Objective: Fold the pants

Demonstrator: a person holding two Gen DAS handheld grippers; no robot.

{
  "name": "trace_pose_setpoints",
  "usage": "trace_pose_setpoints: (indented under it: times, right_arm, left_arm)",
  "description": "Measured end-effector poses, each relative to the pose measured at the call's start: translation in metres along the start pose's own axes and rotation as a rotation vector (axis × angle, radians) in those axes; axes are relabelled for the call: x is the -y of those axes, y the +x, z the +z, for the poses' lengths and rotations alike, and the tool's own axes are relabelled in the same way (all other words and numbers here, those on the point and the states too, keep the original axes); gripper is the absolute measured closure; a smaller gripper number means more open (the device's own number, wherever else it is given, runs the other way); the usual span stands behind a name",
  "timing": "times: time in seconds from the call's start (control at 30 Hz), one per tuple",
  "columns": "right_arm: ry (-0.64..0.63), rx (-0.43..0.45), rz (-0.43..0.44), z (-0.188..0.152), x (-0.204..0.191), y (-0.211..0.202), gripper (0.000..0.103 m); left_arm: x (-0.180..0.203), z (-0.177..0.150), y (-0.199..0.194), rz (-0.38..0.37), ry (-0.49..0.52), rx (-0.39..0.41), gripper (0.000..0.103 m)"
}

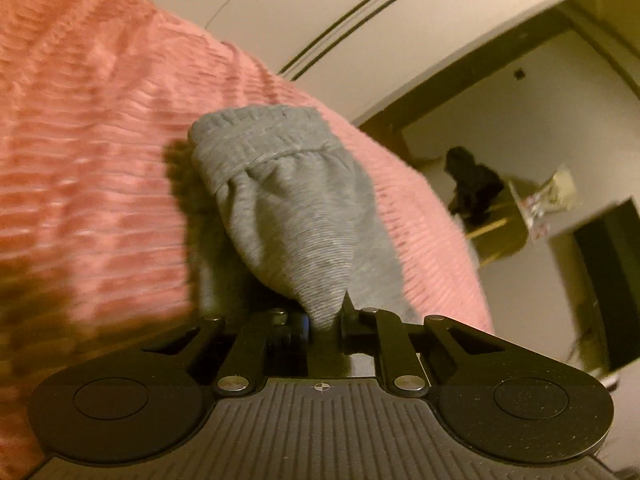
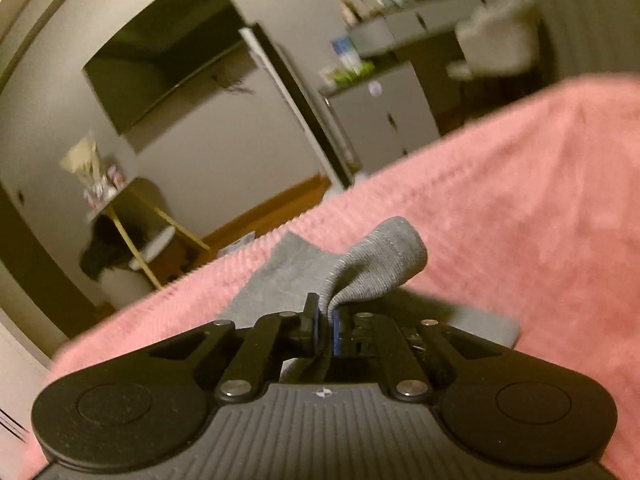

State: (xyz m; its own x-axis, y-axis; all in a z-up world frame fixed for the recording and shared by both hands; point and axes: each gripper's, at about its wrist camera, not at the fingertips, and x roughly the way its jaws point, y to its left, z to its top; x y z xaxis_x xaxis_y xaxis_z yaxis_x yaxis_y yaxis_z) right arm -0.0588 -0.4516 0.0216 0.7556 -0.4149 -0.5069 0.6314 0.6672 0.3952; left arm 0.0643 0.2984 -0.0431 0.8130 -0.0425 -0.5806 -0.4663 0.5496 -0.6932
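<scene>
Both grippers (image 1: 325,322) (image 2: 325,322) pinch grey pants (image 1: 280,208) over pink blanket (image 1: 88,152)

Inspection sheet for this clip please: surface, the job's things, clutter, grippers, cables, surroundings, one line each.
Surface: pink ribbed blanket, blurred in both views.
Job's things: grey pants; a gathered elastic band shows in the left wrist view; part lies flat on the blanket in the right wrist view.
Clutter: nothing seen on the blanket besides the pants.
Grippers: left gripper shut on a bunch of the pants; right gripper shut on a fold of them, a loop of cloth standing up past its fingers.
Cables: nothing seen.
Surroundings: wall screen, grey cabinet with small items on top, side table, dark bundle beside it; details too blurred to tell.
</scene>
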Motion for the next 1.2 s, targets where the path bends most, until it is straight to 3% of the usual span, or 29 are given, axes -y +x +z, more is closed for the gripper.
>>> trace_pose_setpoints:
  times: [0.13, 0.27, 0.33, 0.47, 0.53, 0.6, 0.63, 0.67, 0.73, 0.8, 0.9, 1.0, 1.07, 1.2]
  right_arm:
    - [-0.088, -0.069, -0.082, -0.020, 0.005, 0.007, 0.097]
    - [-0.108, -0.156, -0.143, -0.035, 0.015, 0.017, 0.097]
    - [-0.107, -0.125, -0.128, -0.030, 0.014, 0.008, 0.097]
    - [-0.160, -0.092, -0.137, -0.025, 0.004, -0.005, 0.097]
    - [-0.168, -0.145, -0.164, -0.031, 0.007, 0.004, 0.097]
    - [-0.129, -0.233, -0.177, -0.033, 0.016, 0.018, 0.097]
    - [-0.110, -0.240, -0.167, -0.031, 0.020, 0.018, 0.097]
    - [-0.090, -0.235, -0.152, -0.028, 0.022, 0.015, 0.092]
    - [-0.015, -0.220, -0.132, -0.022, 0.031, 0.007, 0.080]
    - [0.081, -0.201, -0.131, -0.014, 0.046, -0.003, 0.077]
    - [0.185, -0.189, -0.119, -0.010, 0.065, -0.012, 0.077]
    - [0.252, -0.198, -0.046, -0.010, 0.073, -0.016, 0.077]
    - [0.298, -0.224, -0.006, -0.013, 0.074, -0.010, 0.077]
    - [0.359, -0.316, 0.070, -0.023, 0.068, 0.003, 0.077]
  left_arm:
    - [-0.025, -0.012, 0.000, 0.096, 0.083, -0.026, 0.087]
    - [-0.006, -0.018, 0.008, 0.145, 0.188, 0.013, 0.080]
    - [0.004, -0.018, 0.008, 0.151, 0.215, 0.021, 0.080]
    - [0.001, -0.016, 0.000, 0.139, 0.190, 0.034, 0.076]
    - [-0.005, -0.013, -0.002, 0.146, 0.160, 0.027, 0.073]
    - [-0.008, -0.011, -0.007, 0.162, 0.139, 0.032, 0.063]
    - [-0.014, -0.008, -0.011, 0.191, 0.138, 0.046, 0.050]
    - [-0.014, -0.008, -0.017, 0.212, 0.142, 0.060, 0.041]
    - [-0.008, -0.007, -0.029, 0.243, 0.168, 0.100, 0.033]
    - [0.002, -0.006, -0.040, 0.252, 0.197, 0.139, 0.025]
    - [0.026, -0.015, -0.051, 0.182, 0.266, 0.163, 0.016]
    - [0.062, -0.040, -0.047, 0.109, 0.376, 0.129, 0.009]
    - [0.086, -0.063, -0.039, 0.042, 0.422, 0.069, 0.008]
    - [0.129, -0.126, -0.011, -0.102, 0.468, -0.131, 0.008]
